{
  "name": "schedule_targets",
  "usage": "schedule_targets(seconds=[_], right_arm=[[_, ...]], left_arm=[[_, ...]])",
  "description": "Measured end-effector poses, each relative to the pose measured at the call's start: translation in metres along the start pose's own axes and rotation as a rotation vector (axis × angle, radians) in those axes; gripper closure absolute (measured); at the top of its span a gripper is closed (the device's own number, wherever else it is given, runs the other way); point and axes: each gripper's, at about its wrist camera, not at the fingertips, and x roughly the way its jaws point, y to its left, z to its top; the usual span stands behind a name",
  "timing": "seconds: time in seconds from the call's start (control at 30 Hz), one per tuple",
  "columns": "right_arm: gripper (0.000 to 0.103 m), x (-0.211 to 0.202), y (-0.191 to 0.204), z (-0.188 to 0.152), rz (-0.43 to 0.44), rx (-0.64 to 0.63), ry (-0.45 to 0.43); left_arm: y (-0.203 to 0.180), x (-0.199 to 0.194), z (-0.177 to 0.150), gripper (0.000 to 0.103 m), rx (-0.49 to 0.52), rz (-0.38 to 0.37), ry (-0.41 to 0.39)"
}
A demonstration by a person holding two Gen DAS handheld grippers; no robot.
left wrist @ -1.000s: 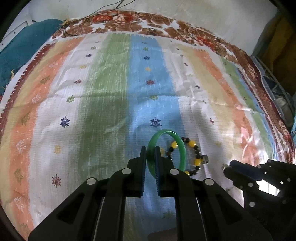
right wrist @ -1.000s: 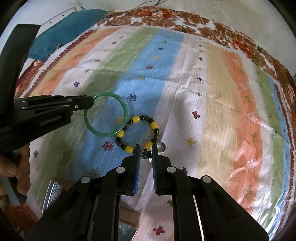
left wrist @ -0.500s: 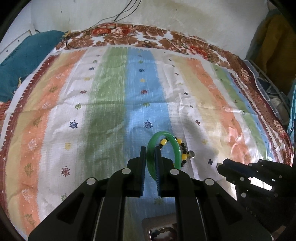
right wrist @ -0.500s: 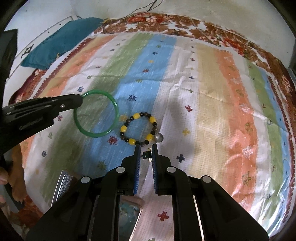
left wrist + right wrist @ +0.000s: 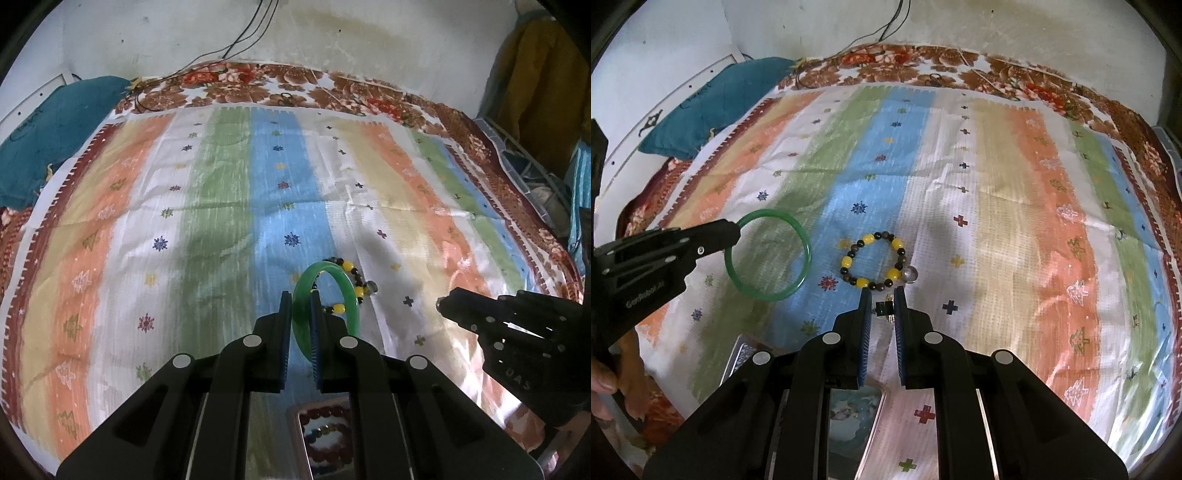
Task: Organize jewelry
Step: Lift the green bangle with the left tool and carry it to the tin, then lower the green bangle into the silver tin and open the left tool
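My left gripper (image 5: pixel 300 299) is shut on a green bangle (image 5: pixel 345 288) and holds it above the striped cloth; it shows from the side in the right wrist view (image 5: pixel 768 254). A bracelet of yellow and dark beads (image 5: pixel 873 260) lies on the blue stripe, partly hidden behind the bangle in the left wrist view (image 5: pixel 352 275). My right gripper (image 5: pixel 883 295) is shut on a small dark green earring (image 5: pixel 882 309), just in front of the bead bracelet. The right gripper shows in the left wrist view (image 5: pixel 441 303) at the right.
A tin box (image 5: pixel 325 439) with bead bracelets inside sits below the left gripper; its rim shows in the right wrist view (image 5: pixel 738 354). A teal pillow (image 5: pixel 716 107) lies at the far left. A wall and cables are behind. Cluttered items (image 5: pixel 535 184) stand at the right.
Both grippers have risen and pulled back from the cloth. The bangle has moved left, away from the bead bracelet. The tin box has come into view below.
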Motion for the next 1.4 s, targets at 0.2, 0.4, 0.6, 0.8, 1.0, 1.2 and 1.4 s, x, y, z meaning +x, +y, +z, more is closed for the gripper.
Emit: schedule_targets(seconds=[0.2, 0.4, 0.6, 0.8, 1.0, 1.2, 1.4], right_arm=[[0.09, -0.012, 0.01, -0.01, 0.01, -0.021, -0.013], [0.09, -0.022, 0.015, -0.018, 0.017, -0.023, -0.026], [0.09, -0.028, 0.019, -0.03, 0.023, -0.02, -0.02], [0.09, -0.038, 0.022, -0.04, 0.034, -0.009, -0.035], [0.09, -0.045, 0.03, -0.048, 0.061, -0.026, -0.038], [0.09, -0.041, 0.035, -0.053, 0.085, -0.042, -0.012], [0.059, -0.037, 0.031, -0.054, 0.085, -0.033, 0.005]], left_arm=[[-0.003, -0.019, -0.013, 0.094, -0.027, -0.016, -0.026], [-0.009, -0.029, -0.026, 0.094, -0.021, -0.023, -0.035], [-0.018, -0.039, -0.039, 0.094, 0.0, -0.046, -0.039], [-0.02, -0.049, -0.052, 0.094, -0.02, -0.072, -0.04], [-0.028, -0.055, -0.066, 0.094, -0.007, -0.093, -0.032], [-0.034, -0.051, -0.07, 0.094, 0.021, -0.07, -0.003], [-0.021, -0.039, -0.07, 0.066, -0.042, -0.071, 0.066]])
